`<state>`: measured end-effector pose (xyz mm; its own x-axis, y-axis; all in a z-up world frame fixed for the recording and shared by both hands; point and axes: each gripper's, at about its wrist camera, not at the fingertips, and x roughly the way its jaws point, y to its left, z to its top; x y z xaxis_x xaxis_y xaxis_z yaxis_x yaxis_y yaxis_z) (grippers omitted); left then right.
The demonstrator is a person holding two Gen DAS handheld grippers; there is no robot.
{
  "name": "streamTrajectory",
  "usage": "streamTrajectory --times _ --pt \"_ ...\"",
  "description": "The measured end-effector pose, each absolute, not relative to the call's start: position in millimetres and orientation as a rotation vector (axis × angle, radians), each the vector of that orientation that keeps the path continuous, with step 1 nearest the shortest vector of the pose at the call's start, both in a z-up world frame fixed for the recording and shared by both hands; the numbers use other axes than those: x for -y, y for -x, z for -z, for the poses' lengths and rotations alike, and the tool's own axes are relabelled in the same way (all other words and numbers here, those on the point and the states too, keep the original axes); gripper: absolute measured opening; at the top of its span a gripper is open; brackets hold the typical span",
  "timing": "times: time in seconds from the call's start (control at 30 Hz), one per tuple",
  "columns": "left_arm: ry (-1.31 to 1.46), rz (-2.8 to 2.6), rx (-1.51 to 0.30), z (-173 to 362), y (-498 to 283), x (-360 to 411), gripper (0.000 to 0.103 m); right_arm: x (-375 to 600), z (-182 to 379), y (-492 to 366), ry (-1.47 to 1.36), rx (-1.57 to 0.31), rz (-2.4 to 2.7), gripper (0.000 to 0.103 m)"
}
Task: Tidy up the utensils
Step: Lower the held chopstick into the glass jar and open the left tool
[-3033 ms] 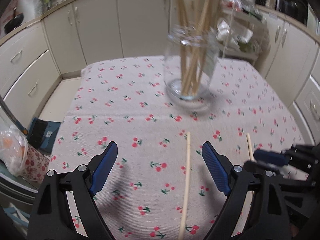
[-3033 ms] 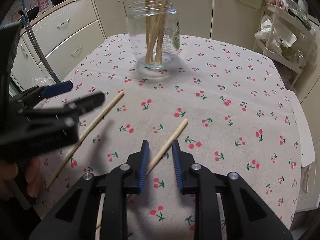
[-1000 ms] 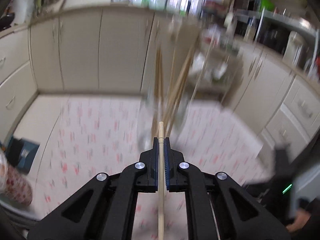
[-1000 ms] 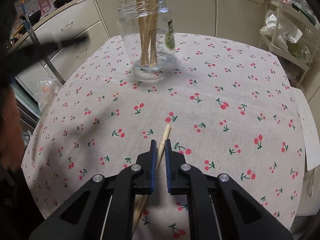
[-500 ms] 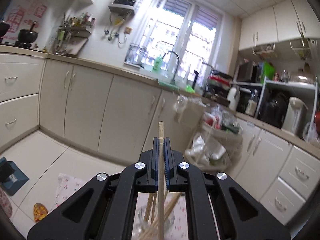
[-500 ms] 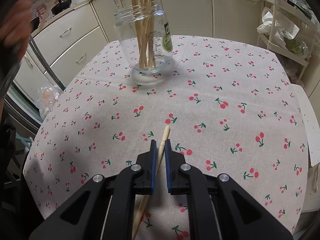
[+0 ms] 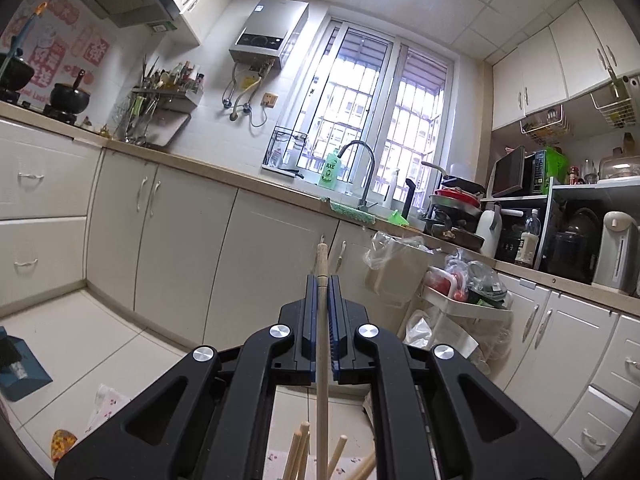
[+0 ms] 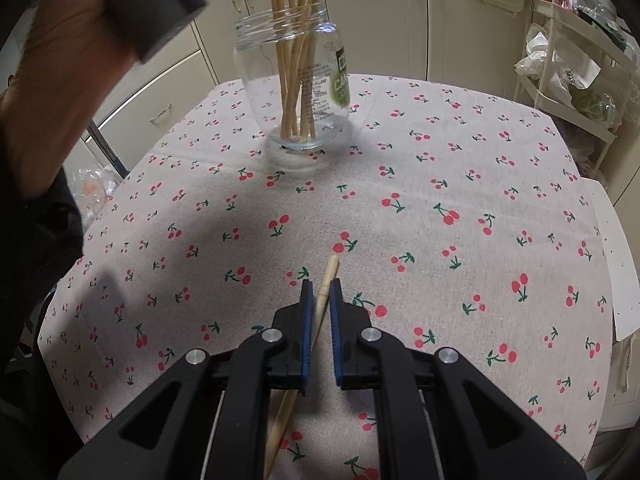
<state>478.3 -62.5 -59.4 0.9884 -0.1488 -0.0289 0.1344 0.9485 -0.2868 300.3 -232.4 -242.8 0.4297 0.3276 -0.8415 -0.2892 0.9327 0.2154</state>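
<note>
- The left claw (image 7: 321, 280) is clamped tight on a wooden chopstick (image 7: 321, 344), held upright with its top poking just past the pads toward 12 o'clock; below, at 6 o'clock in the left wrist view, the tips of the chopsticks already stored (image 7: 301, 446) show, so the held stick seems to hang over the glass jar (image 8: 294, 80).
- The right claw (image 8: 319, 284) is low over the cherry-print table (image 8: 440, 168), its jaws narrowed to a slim gap around a second chopstick (image 8: 327, 280). This stick lies slanted between the pads, touching or almost touching the left one; whether it is truly gripped I cannot tell.
- The jar stands at 12 o'clock from the right claw, well apart, with a bundle of sticks leaning inside.
- Handling, as a judgement: the sticks are light, stiff and smooth, so they may pivot or slide in the pads. Best to take hold a little back from the end, square across the shaft, as the left claw does.
- The jar is glass and fragile, and looks light enough to tip; the stick should go in gently, straight down among the others.
</note>
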Motion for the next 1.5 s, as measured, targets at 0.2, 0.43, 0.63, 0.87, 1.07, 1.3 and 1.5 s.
streamTrajectory --times 0.2,0.43,0.63,0.87,1.07,1.3,1.5 --pt "0.273 0.135 -0.071 78 -487 66 0.005 233 243 -300 -0.047 -1.061 -0.384 0.009" --pt "0.255 0.13 -0.091 99 -489 67 0.005 235 243 -300 -0.053 -1.061 -0.383 0.009" --pt "0.231 0.135 -0.116 114 -484 68 0.005 235 243 -300 -0.059 -1.062 -0.384 0.009" --pt "0.211 0.14 -0.155 126 -476 65 0.005 236 243 -300 -0.072 -1.065 -0.384 0.009" --pt "0.203 0.156 -0.16 120 -472 65 0.005 239 243 -301 -0.094 -1.067 -0.389 0.009" --pt "0.118 0.2 -0.255 132 -461 67 0.005 246 245 -303 -0.159 -1.079 -0.397 0.009" --pt "0.105 0.191 -0.288 138 -434 54 0.041 252 247 -304 -0.22 -1.088 -0.402 0.008"
